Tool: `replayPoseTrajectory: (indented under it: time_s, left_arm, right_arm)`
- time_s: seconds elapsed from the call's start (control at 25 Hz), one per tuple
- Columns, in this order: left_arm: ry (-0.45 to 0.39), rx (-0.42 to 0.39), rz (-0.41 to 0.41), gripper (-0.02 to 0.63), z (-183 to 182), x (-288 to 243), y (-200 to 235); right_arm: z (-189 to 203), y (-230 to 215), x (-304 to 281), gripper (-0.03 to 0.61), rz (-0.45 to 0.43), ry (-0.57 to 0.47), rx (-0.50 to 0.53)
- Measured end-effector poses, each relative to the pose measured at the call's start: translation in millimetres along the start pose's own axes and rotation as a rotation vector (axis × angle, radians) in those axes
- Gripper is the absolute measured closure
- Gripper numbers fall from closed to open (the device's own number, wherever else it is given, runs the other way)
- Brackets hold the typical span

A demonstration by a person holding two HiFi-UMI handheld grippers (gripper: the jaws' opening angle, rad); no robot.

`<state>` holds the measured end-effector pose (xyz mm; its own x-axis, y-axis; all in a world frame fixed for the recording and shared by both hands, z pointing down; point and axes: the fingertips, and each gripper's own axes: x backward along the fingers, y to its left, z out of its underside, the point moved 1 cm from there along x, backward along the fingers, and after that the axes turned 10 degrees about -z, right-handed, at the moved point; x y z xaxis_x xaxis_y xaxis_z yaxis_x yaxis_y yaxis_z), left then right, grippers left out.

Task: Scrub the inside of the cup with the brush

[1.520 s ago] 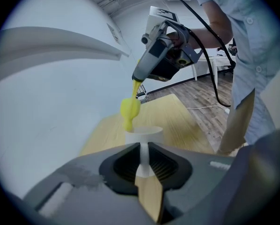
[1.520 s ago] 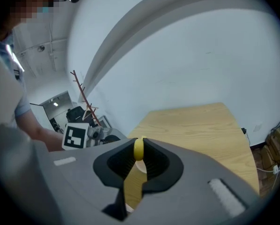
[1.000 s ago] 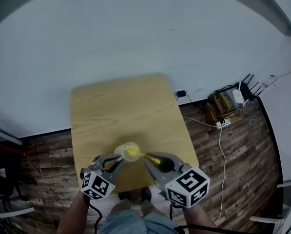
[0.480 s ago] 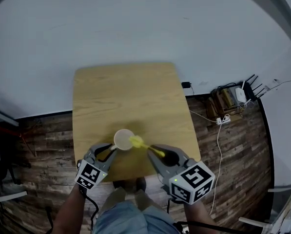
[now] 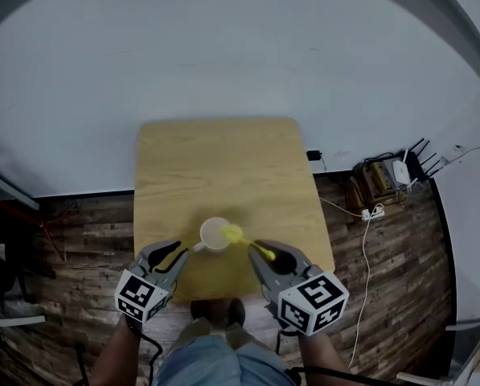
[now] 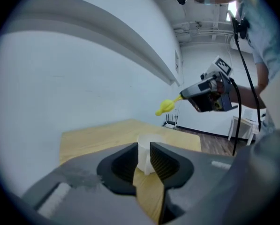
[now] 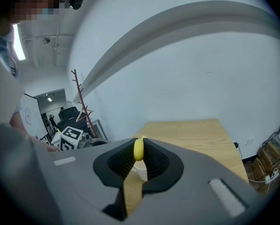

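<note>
A white cup [image 5: 214, 235] stands upright on the wooden table [image 5: 223, 159], near its front edge. My left gripper [image 5: 178, 255] sits just short of the cup's handle, a small gap apart; its jaws are opening and nothing is pressed between them. In the left gripper view the cup [image 6: 148, 150] shows beyond the jaw tips [image 6: 143, 157]. My right gripper [image 5: 265, 256] is shut on the handle of the yellow brush [image 5: 248, 244]. The brush head [image 6: 165, 108] hangs in the air over the cup's right rim. In the right gripper view the brush [image 7: 138, 150] is clamped between the jaws.
The table stands against a white wall on a dark wooden floor. Cables, a power strip and a router [image 5: 394, 174] lie on the floor to the right. A coat rack [image 7: 83, 108] stands off to the left. The person's shoes [image 5: 215, 312] are at the table's front edge.
The brush head has come up out of the cup and moved to its right rim. My left gripper has opened, let go of the cup's handle and drawn back toward me.
</note>
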<state>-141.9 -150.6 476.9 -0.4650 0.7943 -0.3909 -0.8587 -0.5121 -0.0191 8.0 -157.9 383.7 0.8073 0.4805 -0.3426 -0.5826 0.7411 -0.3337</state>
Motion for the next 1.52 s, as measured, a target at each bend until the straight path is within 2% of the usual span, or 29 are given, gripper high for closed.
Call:
replayPoseTrajectory:
  time_s: [0.2,0.28,0.32,0.52,0.68,0.92,1.08,1.52]
  left_arm:
    - [-0.147,0.091,-0.128,0.515,-61,17,1]
    - [-0.207,0.117,-0.185,0.577,-85,26,0]
    - [-0.230,0.121,-0.209,0.592,-95,31,-1]
    - [-0.280,0.111,-0.314,0.592,-129,49,0]
    - [-0.299,0.117,-0.346,0.592,-142,57,-4]
    - [-0.310,0.081,-0.386,0.592,-151,60,-10]
    - [-0.314,0.091,-0.392,0.592,-156,61,-15]
    - [-0.301,0.022,-0.369,0.592,-155,49,-24]
  right_arm:
    - [-15,9,-1,0.538,0.012,-0.058,0.078]
    - [-23,14,-3,0.538,0.013,-0.077,0.113]
    - [-27,17,-4,0.538,0.015,-0.088,0.128]
    - [-50,26,-9,0.538,0.016,-0.135,0.189]
    - [-58,33,-12,0.538,0.010,-0.154,0.224]
    - [-63,37,-12,0.538,0.024,-0.157,0.262]
    - [-64,38,-10,0.538,0.024,-0.165,0.263]
    - [-63,31,-5,0.538,0.030,-0.162,0.266]
